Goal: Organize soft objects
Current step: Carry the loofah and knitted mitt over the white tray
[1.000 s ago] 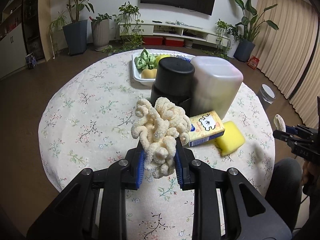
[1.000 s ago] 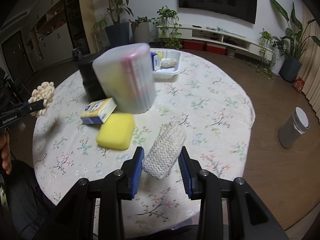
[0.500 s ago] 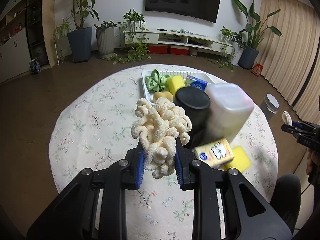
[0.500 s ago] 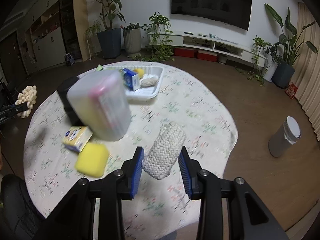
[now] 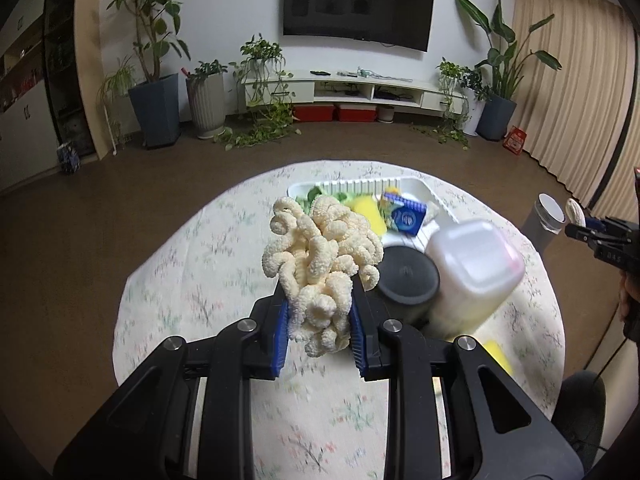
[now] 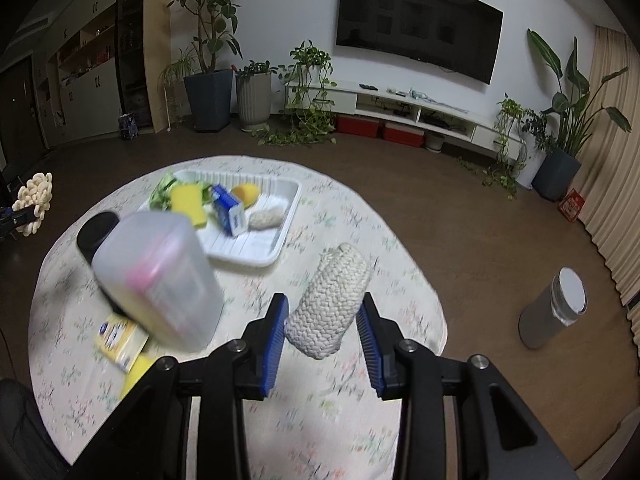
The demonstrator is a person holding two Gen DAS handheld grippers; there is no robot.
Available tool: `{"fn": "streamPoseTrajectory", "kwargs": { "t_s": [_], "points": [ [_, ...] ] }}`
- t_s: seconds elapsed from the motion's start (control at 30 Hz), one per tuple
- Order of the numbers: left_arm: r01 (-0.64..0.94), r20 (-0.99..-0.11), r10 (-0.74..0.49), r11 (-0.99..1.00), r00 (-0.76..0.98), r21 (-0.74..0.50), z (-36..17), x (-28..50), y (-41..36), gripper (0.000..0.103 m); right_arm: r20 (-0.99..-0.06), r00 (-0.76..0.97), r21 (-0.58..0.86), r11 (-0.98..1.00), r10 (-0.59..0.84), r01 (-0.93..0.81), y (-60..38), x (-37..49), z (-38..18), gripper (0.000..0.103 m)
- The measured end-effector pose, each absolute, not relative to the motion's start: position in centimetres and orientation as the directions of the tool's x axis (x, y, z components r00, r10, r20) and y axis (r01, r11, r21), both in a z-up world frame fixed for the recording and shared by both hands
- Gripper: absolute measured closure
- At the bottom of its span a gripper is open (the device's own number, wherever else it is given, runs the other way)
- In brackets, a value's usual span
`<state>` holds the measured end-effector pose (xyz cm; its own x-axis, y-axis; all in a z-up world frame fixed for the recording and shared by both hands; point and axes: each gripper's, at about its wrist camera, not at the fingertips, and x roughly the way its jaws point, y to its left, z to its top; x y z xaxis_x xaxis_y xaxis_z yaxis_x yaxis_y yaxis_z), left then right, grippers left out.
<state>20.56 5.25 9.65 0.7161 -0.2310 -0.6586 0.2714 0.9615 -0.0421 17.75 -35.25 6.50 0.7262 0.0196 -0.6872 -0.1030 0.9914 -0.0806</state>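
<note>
Cream curly chenille bundle point(image 5: 320, 268) sits pinched between the blue pads of the left gripper point(image 5: 320, 338), held up in the air over the round floral table point(image 5: 168, 300). Over on the other side, the right gripper point(image 6: 323, 334) is clamped on a white knitted roll point(image 6: 330, 308), tilted, also above the table. Beyond them, the white tray point(image 6: 256, 248) holds a yellow sponge point(image 6: 188, 202) and a blue box point(image 6: 228, 210). A translucent container point(image 6: 160, 276) stands beside a black canister point(image 5: 406, 276).

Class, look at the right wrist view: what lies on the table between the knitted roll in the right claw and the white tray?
Only bare floral tablecloth separates the knitted roll from the white tray.
</note>
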Motion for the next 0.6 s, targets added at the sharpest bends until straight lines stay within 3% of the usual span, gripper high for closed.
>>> {"fn": "streamPoseTrajectory", "kwargs": {
  "t_s": [0.6],
  "points": [
    [0.387, -0.718, -0.247, 0.922, 0.651, 0.033, 9.1, 33.8, 1.5, 0.080, -0.704, 0.707, -0.124, 0.969, 0.065, -0.214, -33.3, 33.5, 8.8, 0.065]
  ]
}}
